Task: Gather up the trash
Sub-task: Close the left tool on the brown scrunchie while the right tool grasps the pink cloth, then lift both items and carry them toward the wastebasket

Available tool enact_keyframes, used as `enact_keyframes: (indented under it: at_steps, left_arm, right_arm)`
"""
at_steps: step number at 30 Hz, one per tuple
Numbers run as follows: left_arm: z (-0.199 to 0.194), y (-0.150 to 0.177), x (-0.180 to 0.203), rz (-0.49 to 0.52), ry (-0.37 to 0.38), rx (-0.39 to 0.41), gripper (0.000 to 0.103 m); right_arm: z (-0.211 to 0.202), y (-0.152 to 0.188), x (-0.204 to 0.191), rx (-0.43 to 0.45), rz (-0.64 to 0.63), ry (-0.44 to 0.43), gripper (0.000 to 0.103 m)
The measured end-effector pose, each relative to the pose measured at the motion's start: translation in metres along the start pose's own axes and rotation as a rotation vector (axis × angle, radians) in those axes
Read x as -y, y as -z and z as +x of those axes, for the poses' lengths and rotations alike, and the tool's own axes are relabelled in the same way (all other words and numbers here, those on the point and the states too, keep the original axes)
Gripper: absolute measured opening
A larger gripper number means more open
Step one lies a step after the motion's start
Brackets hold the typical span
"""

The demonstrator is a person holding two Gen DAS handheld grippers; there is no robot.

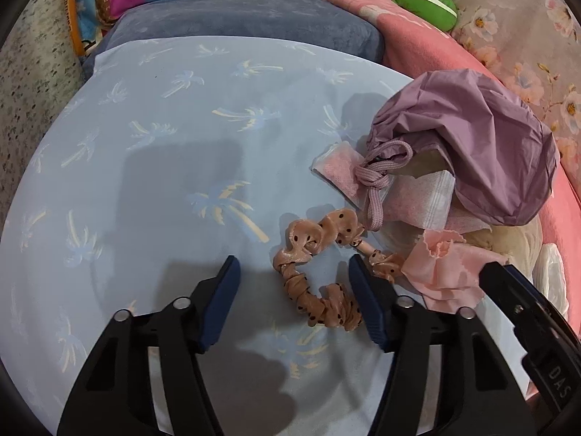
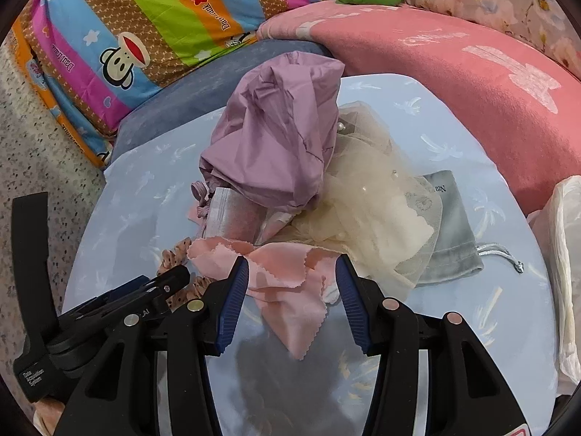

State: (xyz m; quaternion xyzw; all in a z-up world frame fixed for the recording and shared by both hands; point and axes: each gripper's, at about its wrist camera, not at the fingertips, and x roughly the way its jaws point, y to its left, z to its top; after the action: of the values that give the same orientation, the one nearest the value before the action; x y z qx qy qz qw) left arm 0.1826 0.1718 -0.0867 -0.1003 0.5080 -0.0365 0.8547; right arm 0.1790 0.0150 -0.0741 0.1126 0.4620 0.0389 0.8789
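A light blue palm-print cloth (image 1: 152,152) covers the surface, and the clutter sits toward its 3 o'clock side in the left wrist view. A crumpled lilac drawstring bag (image 1: 468,138) lies at 2 o'clock, its knotted cord (image 1: 377,181) trailing over a pink-and-white packet (image 1: 417,200). From the right wrist view, cream tulle (image 2: 377,210) and a grey velvet pouch (image 2: 454,225) spread out at 1 o'clock behind the bag, and a white plastic bag (image 2: 563,272) rests at the 3 o'clock edge (only partly seen). A pink blanket (image 2: 454,91) and a striped cartoon quilt (image 2: 127,29) ring the far side.

The left hand-held gripper (image 1: 294,276) is spread, its jaws straddling a dotted tan scrunchie (image 1: 316,279) that lies flat on the cloth; the right-side pad (image 1: 366,298) meets or overlaps the scrunchie's edge, the other stands clear.

The right hand-held gripper (image 2: 292,276) is also spread, a pink pinked-edge fabric scrap (image 2: 287,283) lying between its jaws, neither pad visibly pressing it. The two tools are just beside each other.
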Motion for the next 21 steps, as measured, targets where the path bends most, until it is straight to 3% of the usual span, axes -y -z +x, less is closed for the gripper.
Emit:
enact_keyframes:
  at_steps: [1,3,6,9,21]
  left_arm:
    - [0.0,0.0,0.002,0.007,0.001,0.0,0.049]
    - [0.0,0.0,0.004,0.019,0.004,-0.004,0.038]
    - [0.001,0.0,0.007,0.024,0.016,-0.015,0.021]
    - [0.0,0.001,0.009,0.02,0.028,-0.025,0.012]
    - [-0.041,-0.002,0.037,0.059,0.061,0.053,0.01]
  right_arm:
    - [0.003,0.0,0.0,-0.008,0.003,-0.004,0.039]
    - [0.008,0.003,0.002,-0.027,0.005,-0.01,0.02]
    - [0.01,0.006,0.002,-0.042,0.011,-0.024,0.005]
    - [0.002,0.01,0.003,-0.028,0.011,-0.038,0.002]
    - [-0.076,-0.007,0.022,0.127,0.047,-0.077,0.002]
